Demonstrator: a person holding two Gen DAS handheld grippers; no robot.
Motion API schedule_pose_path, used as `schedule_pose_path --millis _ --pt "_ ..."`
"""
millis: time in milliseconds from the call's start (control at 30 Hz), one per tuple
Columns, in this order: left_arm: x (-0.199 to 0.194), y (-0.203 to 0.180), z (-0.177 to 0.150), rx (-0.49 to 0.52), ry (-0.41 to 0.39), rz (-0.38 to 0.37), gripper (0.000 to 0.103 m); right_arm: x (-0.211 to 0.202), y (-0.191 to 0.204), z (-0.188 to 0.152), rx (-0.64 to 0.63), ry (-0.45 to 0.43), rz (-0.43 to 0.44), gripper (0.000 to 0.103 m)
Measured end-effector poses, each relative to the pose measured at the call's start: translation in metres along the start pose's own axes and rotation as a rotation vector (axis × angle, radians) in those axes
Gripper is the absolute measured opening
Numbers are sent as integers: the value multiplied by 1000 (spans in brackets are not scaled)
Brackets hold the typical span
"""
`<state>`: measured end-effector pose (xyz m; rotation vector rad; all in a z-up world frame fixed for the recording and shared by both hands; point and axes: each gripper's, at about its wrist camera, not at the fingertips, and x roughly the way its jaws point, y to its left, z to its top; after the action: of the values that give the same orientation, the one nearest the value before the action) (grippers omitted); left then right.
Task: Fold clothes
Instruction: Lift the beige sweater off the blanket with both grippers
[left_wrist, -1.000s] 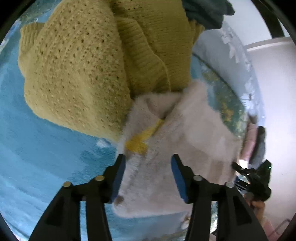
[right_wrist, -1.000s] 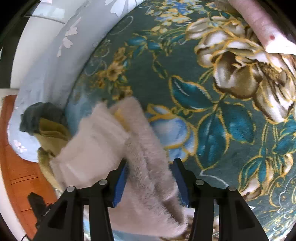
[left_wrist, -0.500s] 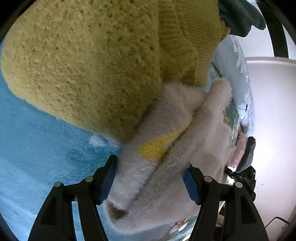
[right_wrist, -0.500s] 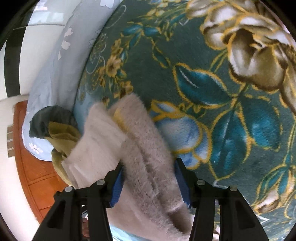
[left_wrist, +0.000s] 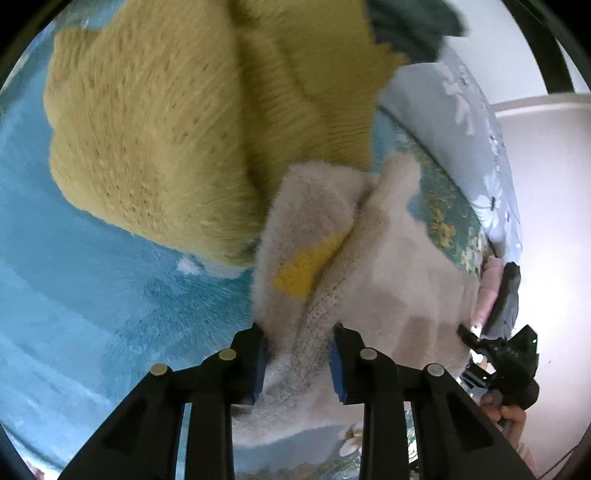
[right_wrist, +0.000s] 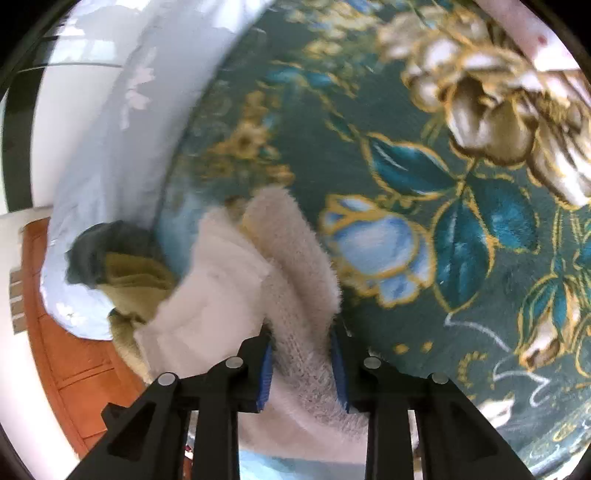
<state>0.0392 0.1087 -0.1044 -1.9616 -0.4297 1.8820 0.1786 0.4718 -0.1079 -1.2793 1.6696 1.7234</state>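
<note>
Gripping is established on both sides: the left gripper (left_wrist: 297, 352) and the right gripper (right_wrist: 301, 363) each have a bunched ridge of the fluffy cream sweater (left_wrist: 373, 266) pressed between their blue pads. Both sets of jaws have just been closing and now stand narrow, with the fabric squeezed between them.

Progress, as judged: early to middle. The cream sweater appears gathered into thick layers rather than laid flat, with a yellow patch (left_wrist: 308, 266) showing at the centre of the left wrist view. No neat final fold is visible, so smoothing and squaring seem to remain. A mustard knit sweater (left_wrist: 166, 129) fills the upper left of that view, crumpled and unfolded, touching the cream one along its lower right edge. A dark teal garment (left_wrist: 410, 26) lies at the top, partly out of frame. Both appear to be awaiting their turn.

Location: the cream sweater (right_wrist: 266, 280) sits at lower centre of both views, on the floral blanket (right_wrist: 461, 221).

Pose: both grippers point steeply downward at the garment. The right gripper is also visible at the lower right edge of the left wrist view, with part of a hand (left_wrist: 508, 413) beneath it.
</note>
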Motion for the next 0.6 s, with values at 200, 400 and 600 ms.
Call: schedule_pose_path --millis 200,400,600 --pt "-44 -36 -18 50 -79 17 27 -43 27 -24 -62 -41 107 27" --pt "-123 -12 -75 23 -163 -5 27 -79 39 -48 -116 -66 192 27" --pt "-148 -23 -97 52 -196 -40 27 -118 46 -70 -149 -110 225 26"
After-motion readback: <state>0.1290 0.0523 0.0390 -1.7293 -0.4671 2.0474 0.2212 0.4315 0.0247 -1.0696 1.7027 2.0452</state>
